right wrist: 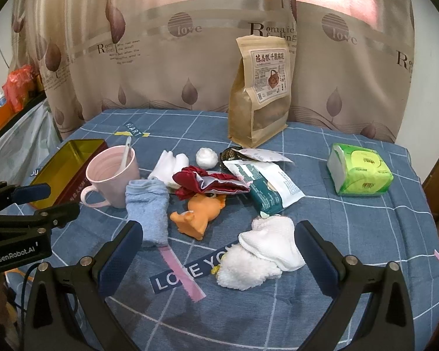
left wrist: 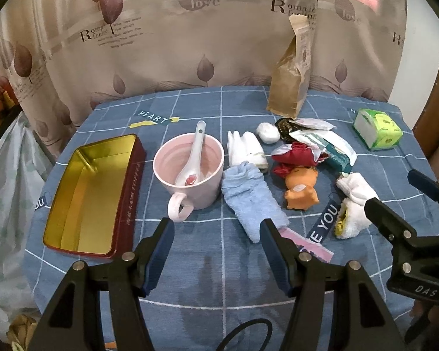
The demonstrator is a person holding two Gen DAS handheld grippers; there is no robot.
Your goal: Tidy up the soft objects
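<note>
A light blue sock (left wrist: 250, 201) (right wrist: 148, 209) lies flat beside the pink mug. Behind it rests a white glove (left wrist: 246, 150) (right wrist: 168, 165). A white fluffy cloth pile (left wrist: 354, 204) (right wrist: 262, 253) sits near the front right. A red fabric item (left wrist: 292, 158) (right wrist: 210, 182), an orange soft toy (left wrist: 301, 188) (right wrist: 197, 213) and a white ball (left wrist: 267, 133) (right wrist: 207, 158) lie mid-table. My left gripper (left wrist: 216, 231) (right wrist: 48, 201) is open, just short of the sock's near end. My right gripper (right wrist: 219, 235) (left wrist: 401, 187) is open, its fingers either side of the white pile.
An open gold-lined red tin (left wrist: 90, 196) (right wrist: 70, 163) stands at the left. The pink mug (left wrist: 190, 169) (right wrist: 112, 175) holds a spoon. A brown snack bag (right wrist: 260, 90), several packets (right wrist: 266, 184) and a green tissue pack (right wrist: 361, 169) occupy the back and right. A curtain hangs behind.
</note>
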